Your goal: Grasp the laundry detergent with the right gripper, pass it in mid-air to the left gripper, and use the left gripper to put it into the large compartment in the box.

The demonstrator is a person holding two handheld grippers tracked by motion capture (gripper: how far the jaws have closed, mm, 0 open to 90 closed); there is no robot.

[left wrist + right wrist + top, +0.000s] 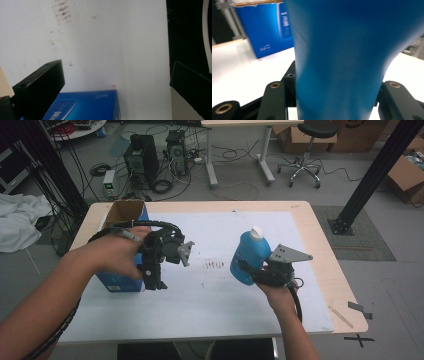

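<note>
A blue bottle (248,255) with a white cap is held tilted above the white mat (215,300), right of centre. My right gripper (252,274) is shut on its lower body; in the right gripper view the bottle (342,57) sits tight between the two black jaws. At the mat's left stands an open blue cardboard box (121,283). My left gripper (153,278) hangs over the box's near right corner, pointing down. In the left gripper view its jaws stand wide apart, open, with the corner of the box (85,105) below and between them, untouched.
Dark smudges (215,265) mark the mat's middle. The wooden table (330,270) borders the mat on the right. Behind the table on the floor are computer towers (142,160), cables, a stool (305,150) and a black frame post (370,180).
</note>
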